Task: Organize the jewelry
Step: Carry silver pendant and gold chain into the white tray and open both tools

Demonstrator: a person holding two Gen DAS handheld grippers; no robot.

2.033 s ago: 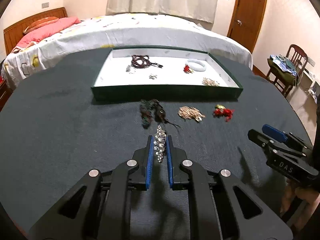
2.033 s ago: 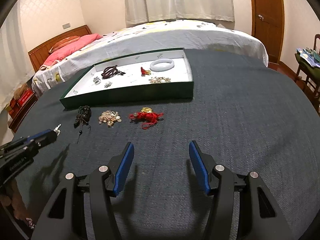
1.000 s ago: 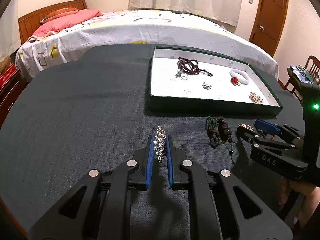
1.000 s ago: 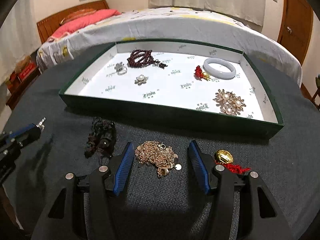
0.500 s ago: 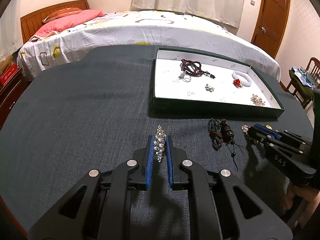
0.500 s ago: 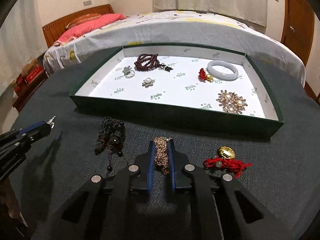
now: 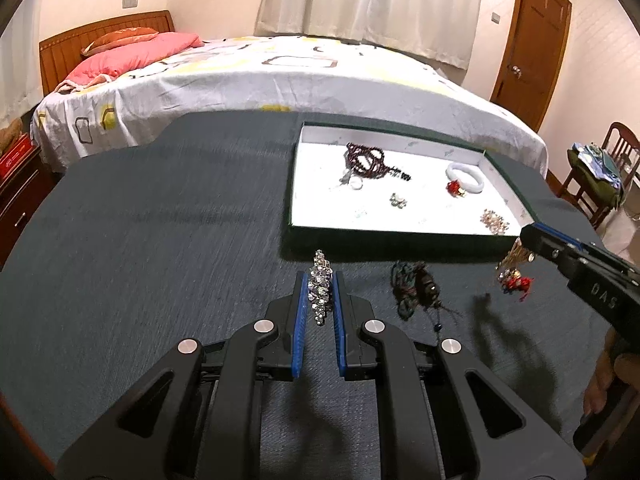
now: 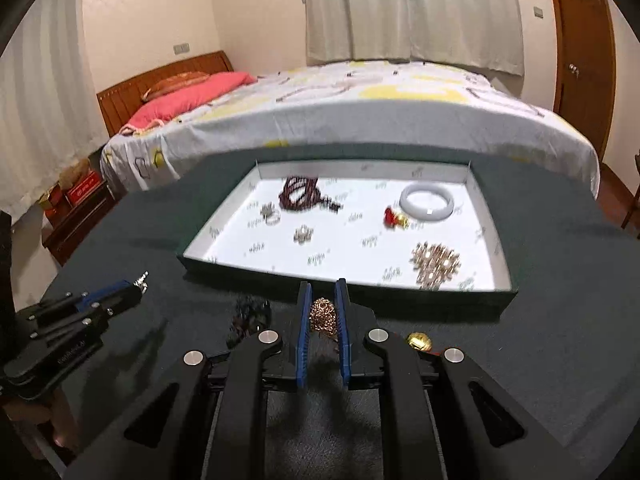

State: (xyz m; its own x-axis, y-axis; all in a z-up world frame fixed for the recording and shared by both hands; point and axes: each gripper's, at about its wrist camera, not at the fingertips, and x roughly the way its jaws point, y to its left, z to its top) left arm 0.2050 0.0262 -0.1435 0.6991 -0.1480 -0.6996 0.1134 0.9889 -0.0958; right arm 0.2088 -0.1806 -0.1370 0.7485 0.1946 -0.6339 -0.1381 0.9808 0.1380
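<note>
My left gripper (image 7: 319, 280) is shut on a crystal brooch (image 7: 320, 286), held above the dark table left of the tray. My right gripper (image 8: 323, 300) is shut on a gold chain (image 8: 323, 317), lifted off the table just in front of the tray's near wall; the chain also shows in the left wrist view (image 7: 514, 258). The green tray (image 8: 256, 270) with a white floor holds dark red beads (image 8: 298, 194), a white bangle (image 8: 426, 202), a gold flower brooch (image 8: 435, 263), a ring and small pieces. A dark cord piece (image 7: 414, 286) and a red-and-gold charm (image 7: 517, 283) lie on the table.
A bed (image 7: 256, 72) stands right behind the round table. A wooden door (image 7: 528, 40) is at the back right, a chair (image 7: 600, 176) with clothes at the right, and a nightstand (image 8: 76, 216) at the left.
My right gripper has lifted the gold chain off the table and moved toward the tray. My left gripper still holds the crystal brooch and has shifted slightly.
</note>
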